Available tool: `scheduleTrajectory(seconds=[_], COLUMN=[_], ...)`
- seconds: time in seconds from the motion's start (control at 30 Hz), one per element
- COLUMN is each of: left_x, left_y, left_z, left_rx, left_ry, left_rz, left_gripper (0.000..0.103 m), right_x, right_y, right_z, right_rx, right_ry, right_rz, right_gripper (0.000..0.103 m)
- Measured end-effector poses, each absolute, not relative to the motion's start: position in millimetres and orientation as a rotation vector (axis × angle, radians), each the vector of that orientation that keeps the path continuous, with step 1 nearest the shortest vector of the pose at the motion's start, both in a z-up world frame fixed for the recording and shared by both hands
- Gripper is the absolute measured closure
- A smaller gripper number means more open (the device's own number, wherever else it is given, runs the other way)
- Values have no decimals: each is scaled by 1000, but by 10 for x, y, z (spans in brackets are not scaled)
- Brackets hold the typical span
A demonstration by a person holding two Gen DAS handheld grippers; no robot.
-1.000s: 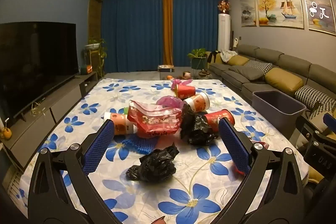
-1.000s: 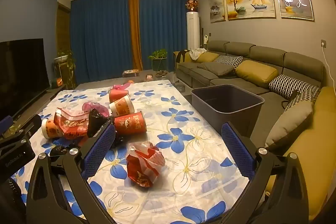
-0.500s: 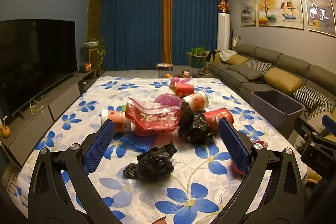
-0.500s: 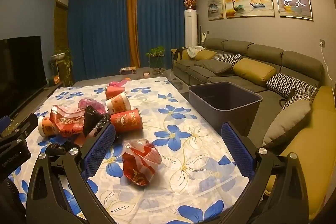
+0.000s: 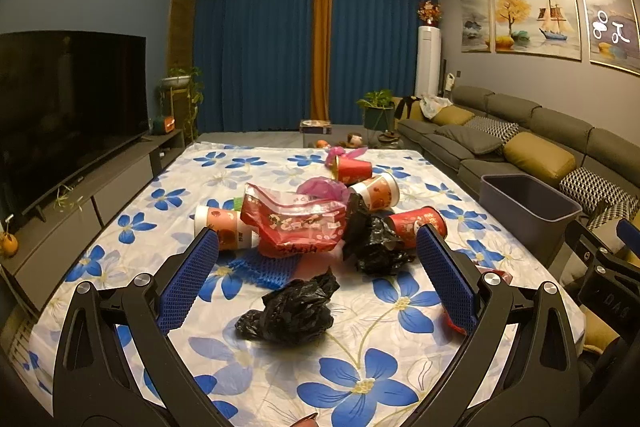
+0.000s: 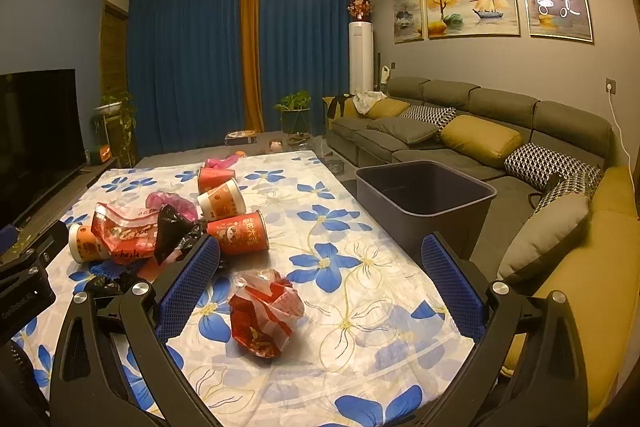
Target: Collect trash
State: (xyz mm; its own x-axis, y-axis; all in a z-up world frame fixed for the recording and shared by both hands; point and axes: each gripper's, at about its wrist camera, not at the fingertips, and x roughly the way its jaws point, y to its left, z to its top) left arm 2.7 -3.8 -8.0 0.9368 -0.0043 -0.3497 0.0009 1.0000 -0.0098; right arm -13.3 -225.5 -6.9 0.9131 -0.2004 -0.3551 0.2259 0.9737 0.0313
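Floral cloth (image 5: 384, 379) covers the long table between the TV stand and the sofa, and the trash sits in a heap toward its middle: 4 paper cups, a red snack bag (image 5: 296, 223), and a black bag (image 5: 372, 239) leaning on them. Over the last second we have eased both tools forward and lower, so the loose black plastic bag (image 5: 292, 307) now lies between the spread fingers of our left gripper (image 5: 318, 281), and the crumpled red wrapper (image 6: 266, 311) sits between the equally spread fingers of our right gripper (image 6: 320, 291). Neither tool touches anything yet, so we judge that we are lining up 2 first picks and nothing has been collected. The grey bin (image 6: 424, 195) stands empty just beside the table's right edge, near the right gripper, with bare cloth between the wrapper and that edge. Our left side has open cloth too, though the heap sits close behind its target.
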Motion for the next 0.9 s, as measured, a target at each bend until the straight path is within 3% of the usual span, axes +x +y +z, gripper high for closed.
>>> scheduleTrajectory(seconds=[0.9], left_x=[57], left_y=[-14], left_z=[-119], left_rx=[-23], left_ry=[359], left_rz=[1], left_gripper=[6], right_x=[-88], right_y=[-2274], right_z=[-5], right_rx=[67], right_ry=[345], right_rz=[-224], right_gripper=[5])
